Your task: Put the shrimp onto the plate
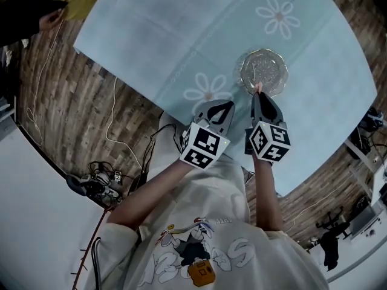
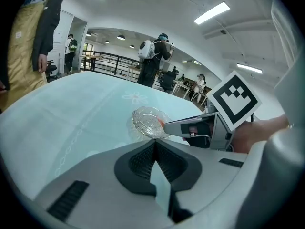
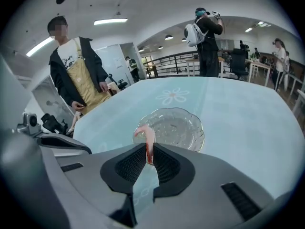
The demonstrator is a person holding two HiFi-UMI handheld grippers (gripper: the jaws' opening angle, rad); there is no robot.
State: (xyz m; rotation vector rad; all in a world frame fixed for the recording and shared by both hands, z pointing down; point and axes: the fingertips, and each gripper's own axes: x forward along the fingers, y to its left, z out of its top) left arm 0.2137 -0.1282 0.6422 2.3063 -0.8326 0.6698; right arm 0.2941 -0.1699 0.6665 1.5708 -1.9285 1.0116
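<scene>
A clear glass plate (image 1: pixel 263 71) with a scalloped rim rests on the pale blue tablecloth (image 1: pixel 181 35). My right gripper (image 1: pixel 259 92) hovers at the plate's near edge, shut on a pink shrimp (image 3: pixel 147 138) that curls up out of its jaws over the plate's (image 3: pixel 174 128) near rim. The shrimp's tip (image 1: pixel 259 87) shows just past the jaws in the head view. My left gripper (image 1: pixel 221 109) is shut with nothing in it, held to the left of the right one, short of the plate (image 2: pixel 148 122).
The round table's near edge (image 1: pixel 181 116) lies under both grippers. Cables (image 1: pixel 103 183) trail on the wooden floor at the left. A person in a yellow apron (image 3: pixel 83 78) stands at the table's far side; others stand farther back.
</scene>
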